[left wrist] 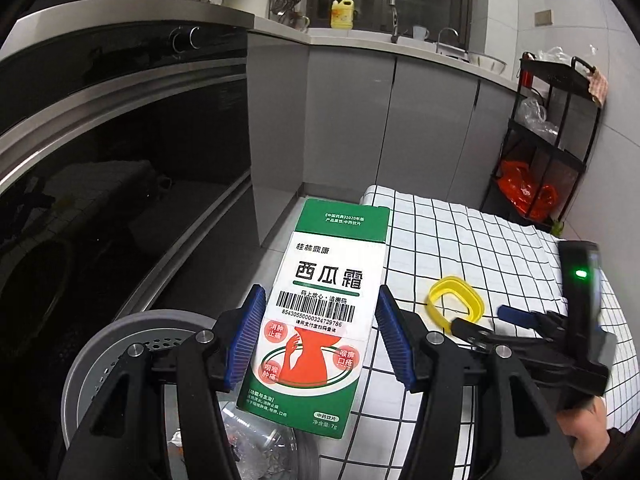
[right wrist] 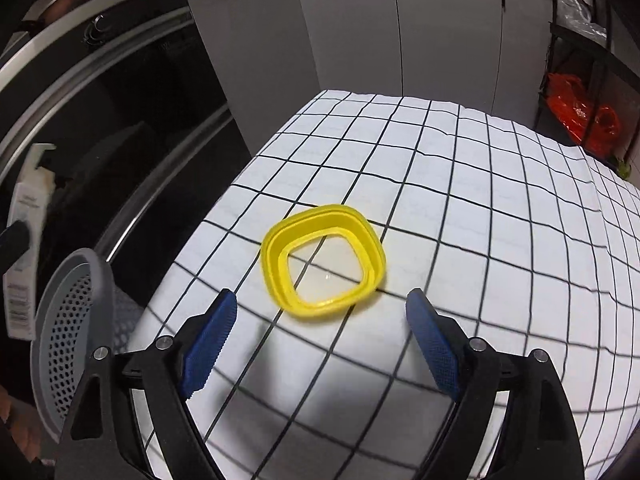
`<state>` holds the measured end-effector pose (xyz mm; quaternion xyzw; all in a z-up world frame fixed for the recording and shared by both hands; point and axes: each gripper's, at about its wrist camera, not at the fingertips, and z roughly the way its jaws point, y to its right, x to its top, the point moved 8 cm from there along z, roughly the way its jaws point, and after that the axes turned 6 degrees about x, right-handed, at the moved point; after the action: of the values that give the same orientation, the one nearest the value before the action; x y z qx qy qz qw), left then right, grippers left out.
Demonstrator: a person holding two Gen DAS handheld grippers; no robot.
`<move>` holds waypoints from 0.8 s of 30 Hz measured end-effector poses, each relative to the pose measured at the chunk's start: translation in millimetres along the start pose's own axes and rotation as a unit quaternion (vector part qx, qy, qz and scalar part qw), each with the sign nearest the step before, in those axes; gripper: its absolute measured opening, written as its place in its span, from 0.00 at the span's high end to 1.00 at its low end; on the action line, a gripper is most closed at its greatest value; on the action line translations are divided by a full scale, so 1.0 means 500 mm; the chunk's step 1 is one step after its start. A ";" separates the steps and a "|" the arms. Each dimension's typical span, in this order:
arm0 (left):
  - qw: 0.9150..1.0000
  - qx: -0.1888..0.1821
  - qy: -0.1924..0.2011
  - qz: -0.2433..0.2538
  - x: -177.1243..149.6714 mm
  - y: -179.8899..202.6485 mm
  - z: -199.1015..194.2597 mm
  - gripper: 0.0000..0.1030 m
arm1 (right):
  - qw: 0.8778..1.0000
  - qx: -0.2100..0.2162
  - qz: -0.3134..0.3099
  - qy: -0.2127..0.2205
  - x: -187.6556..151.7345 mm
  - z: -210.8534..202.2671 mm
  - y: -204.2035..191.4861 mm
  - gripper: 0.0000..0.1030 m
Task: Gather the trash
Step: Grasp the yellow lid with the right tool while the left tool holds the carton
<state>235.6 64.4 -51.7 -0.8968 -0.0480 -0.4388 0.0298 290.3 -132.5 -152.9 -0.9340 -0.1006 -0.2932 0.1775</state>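
Yellow ring (right wrist: 323, 259) just ahead of wide-spread right tool (right wrist: 320, 334); box (left wrist: 318, 316) in left tool's (left wrist: 318, 338) grip.

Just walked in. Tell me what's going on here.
A person is collecting trash with two handheld grippers. The left gripper is shut on a green and white medicine box, holding it above the grey perforated bin. The right gripper is open, with nothing between its fingers, pointing at a yellow plastic ring lying on the checked tablecloth.
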 end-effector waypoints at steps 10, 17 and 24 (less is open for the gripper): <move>1.000 -0.003 0.000 -0.002 0.000 -0.001 -0.003 0.47 | 0.999 -0.026 -0.019 -0.029 0.023 0.083 0.000 0.20; 1.000 -0.004 0.000 -0.004 0.001 -0.002 -0.005 0.47 | 0.998 -0.039 -0.051 -0.023 0.017 0.088 -0.020 0.32; 1.000 -0.005 0.003 -0.004 0.001 0.000 -0.012 0.47 | 0.998 -0.021 -0.049 -0.015 0.000 0.072 -0.035 0.34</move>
<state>231.2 63.8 -47.5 -0.8954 -0.0495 -0.4420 0.0238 303.9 -102.5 -175.8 -0.9359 -0.1424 -0.2897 0.1413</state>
